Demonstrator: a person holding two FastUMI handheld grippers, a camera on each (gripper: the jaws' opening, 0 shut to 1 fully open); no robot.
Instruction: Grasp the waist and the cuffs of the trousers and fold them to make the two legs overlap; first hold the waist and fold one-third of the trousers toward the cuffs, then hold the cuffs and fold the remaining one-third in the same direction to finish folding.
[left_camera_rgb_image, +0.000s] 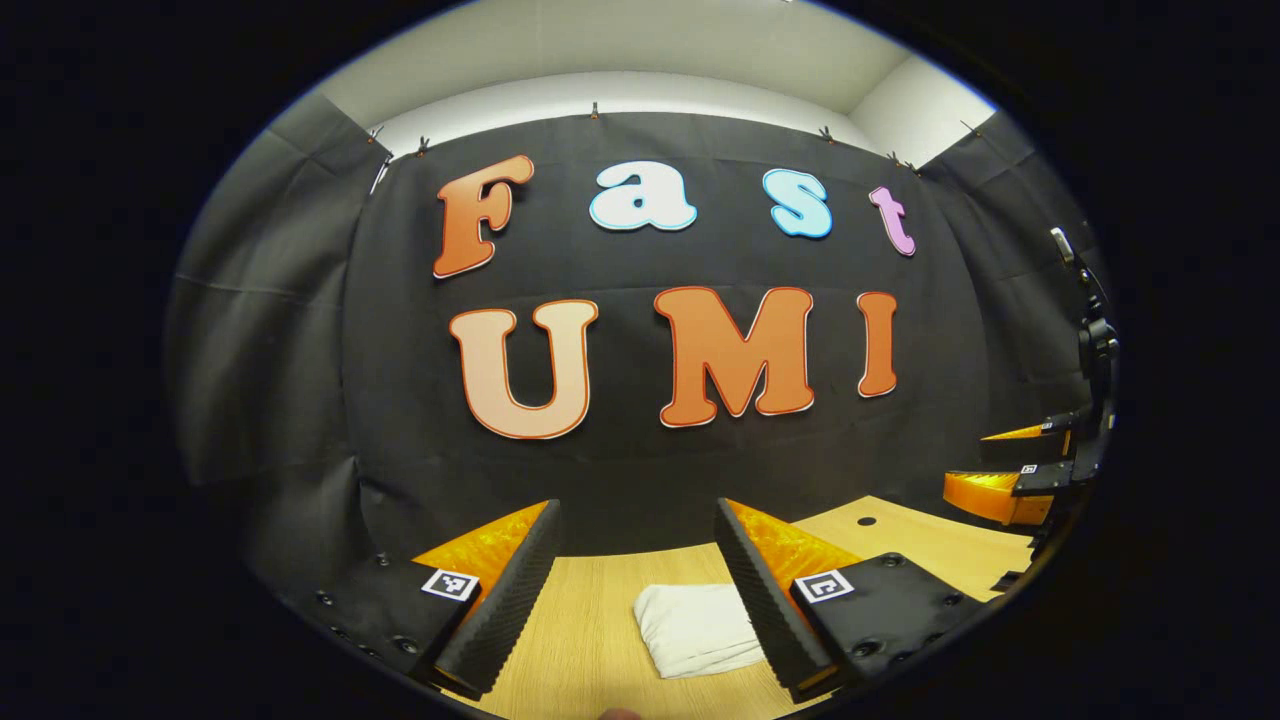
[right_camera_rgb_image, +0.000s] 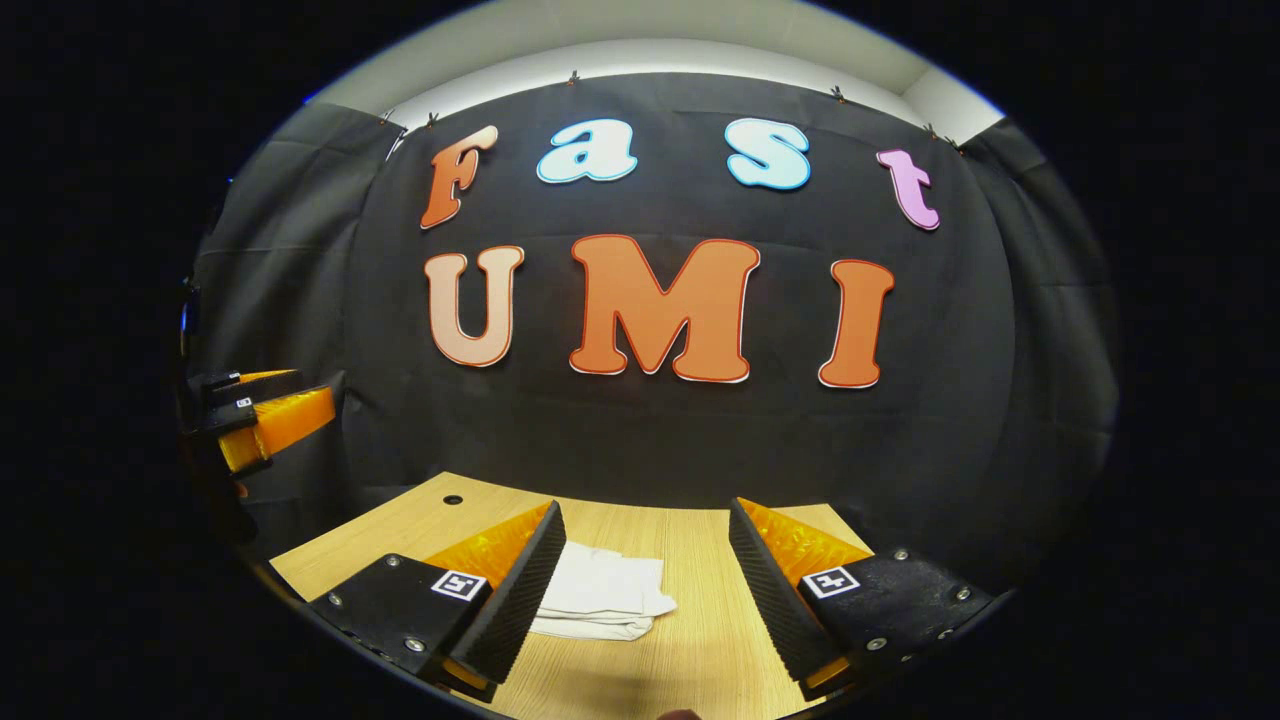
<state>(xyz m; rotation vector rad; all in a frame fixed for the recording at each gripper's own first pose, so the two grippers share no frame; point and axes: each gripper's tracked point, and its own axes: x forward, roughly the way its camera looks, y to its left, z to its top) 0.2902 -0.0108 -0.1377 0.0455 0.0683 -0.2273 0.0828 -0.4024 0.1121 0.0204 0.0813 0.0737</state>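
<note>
Trousers, white cloth folded into a compact stack (left_camera_rgb_image: 697, 628), lie on the light wooden table (left_camera_rgb_image: 600, 620), whose dark cable hole (left_camera_rgb_image: 866, 521) sits at two o'clock. Judging by that tidy bundle, folding looks finished. Left gripper (left_camera_rgb_image: 637, 590) hovers wide apart and empty; right gripper (right_camera_rgb_image: 640, 590) too, lifted clear. One finger (left_camera_rgb_image: 765, 600) covers the stack's right edge, so its layers can't be counted.

Even overhead light, sharp centre, heavy fisheye bend.

I saw a bright strip of ceiling above the dark cloth wall (left_camera_rgb_image: 650, 470), soft shadows on the table (right_camera_rgb_image: 690, 640), no glare, and edges that curved and dimmed toward the rim.
</note>
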